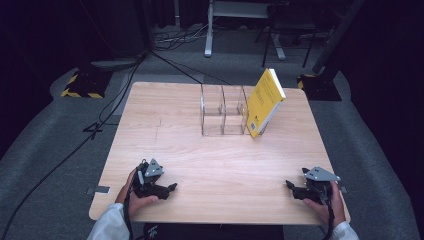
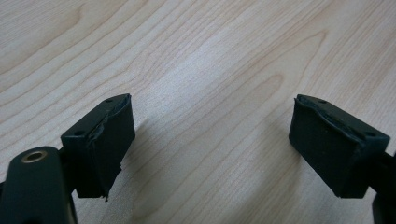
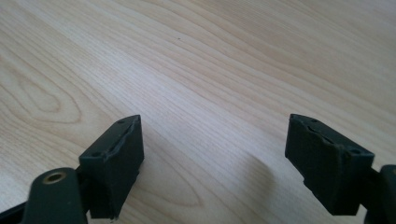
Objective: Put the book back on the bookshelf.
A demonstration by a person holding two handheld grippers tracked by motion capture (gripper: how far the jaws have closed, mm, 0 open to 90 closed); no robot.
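Fingers of the left gripper stand wide apart with only bare wood grain between them; the fingers of the right gripper are spread likewise and hold nothing. Both grippers rest low over the near edge of the counter, the left at the near-left corner, the right at the near-right corner, each in one of the person's hands, the two well apart from each other.

At the far middle of the counter stands a clear divided organiser, its compartments appearing empty. A yellow book leans tilted against the organiser's right end, its lower edge on the wood and its upper edge swung out to the right; it is touching or just beside the end wall, and which of the two cannot be told. The book is not inside any compartment.

Judged from this layout, the work is at or near its start: the book sits well away from both grippers, nothing is grasped, and no compartment is filled. What is probably left is the whole sequence, namely reaching across the counter, taking hold of the book, righting it and seating it in the organiser.
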